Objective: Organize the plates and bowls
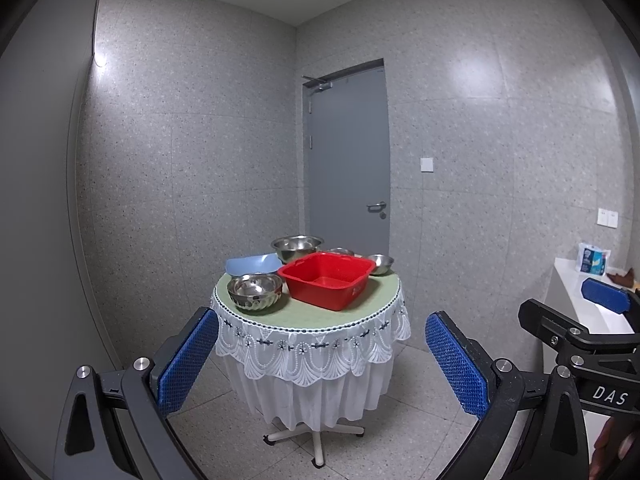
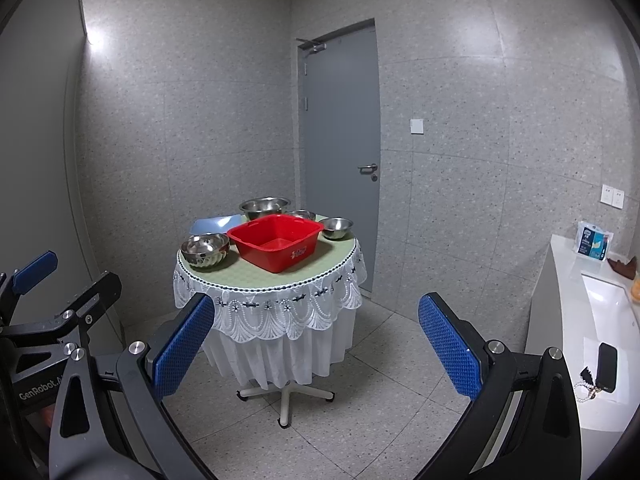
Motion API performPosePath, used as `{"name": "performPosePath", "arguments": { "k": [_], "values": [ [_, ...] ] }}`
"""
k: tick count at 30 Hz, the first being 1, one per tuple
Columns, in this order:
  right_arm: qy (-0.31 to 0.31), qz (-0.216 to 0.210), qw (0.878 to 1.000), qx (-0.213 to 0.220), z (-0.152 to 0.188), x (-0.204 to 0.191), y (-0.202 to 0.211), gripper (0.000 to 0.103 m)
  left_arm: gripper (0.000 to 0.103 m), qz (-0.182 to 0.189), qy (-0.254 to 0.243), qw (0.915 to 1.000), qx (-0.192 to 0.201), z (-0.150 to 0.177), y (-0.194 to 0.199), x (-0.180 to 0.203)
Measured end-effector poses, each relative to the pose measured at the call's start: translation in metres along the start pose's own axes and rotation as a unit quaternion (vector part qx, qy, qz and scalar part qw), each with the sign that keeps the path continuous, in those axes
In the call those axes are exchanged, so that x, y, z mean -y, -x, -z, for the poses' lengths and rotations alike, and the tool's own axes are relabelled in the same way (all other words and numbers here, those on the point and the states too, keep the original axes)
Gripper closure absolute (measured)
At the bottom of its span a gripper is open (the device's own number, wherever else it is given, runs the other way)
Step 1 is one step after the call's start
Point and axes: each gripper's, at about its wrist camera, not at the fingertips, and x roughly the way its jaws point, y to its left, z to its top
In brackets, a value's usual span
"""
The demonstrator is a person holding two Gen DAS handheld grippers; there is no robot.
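Note:
A round table (image 1: 360, 300) (image 2: 320, 258) with a lace cloth stands ahead. On it sit a red plastic basin (image 1: 328, 278) (image 2: 276, 240), a ribbed steel bowl (image 1: 256, 290) (image 2: 205, 250) at front left, a large steel bowl (image 1: 297, 246) (image 2: 265, 206) behind, a small steel bowl (image 1: 381, 264) (image 2: 337, 227) at right, another small bowl (image 1: 340, 252) (image 2: 301, 214) partly hidden behind the basin, and a light blue plate (image 1: 252, 264) (image 2: 216, 224). My left gripper (image 1: 322, 360) and right gripper (image 2: 316, 346) are both open, empty and well short of the table.
A grey door (image 1: 348, 160) (image 2: 340, 128) is behind the table. A white counter with a sink (image 2: 592, 320) runs along the right, with a tissue pack (image 2: 594, 242) and a key fob (image 2: 606, 368) on it. Tiled floor surrounds the table's star base (image 2: 286, 396).

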Motion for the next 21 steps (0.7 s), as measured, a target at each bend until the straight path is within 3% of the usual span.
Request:
{"name": "performPosePath", "arguments": {
  "k": [21],
  "values": [
    [0.001, -0.007, 1.0, -0.003, -0.0024, -0.0038, -0.007, 0.0, 0.001, -0.004, 0.001, 1.0, 0.001, -0.0033, 0.002, 0.0029]
  ]
}}
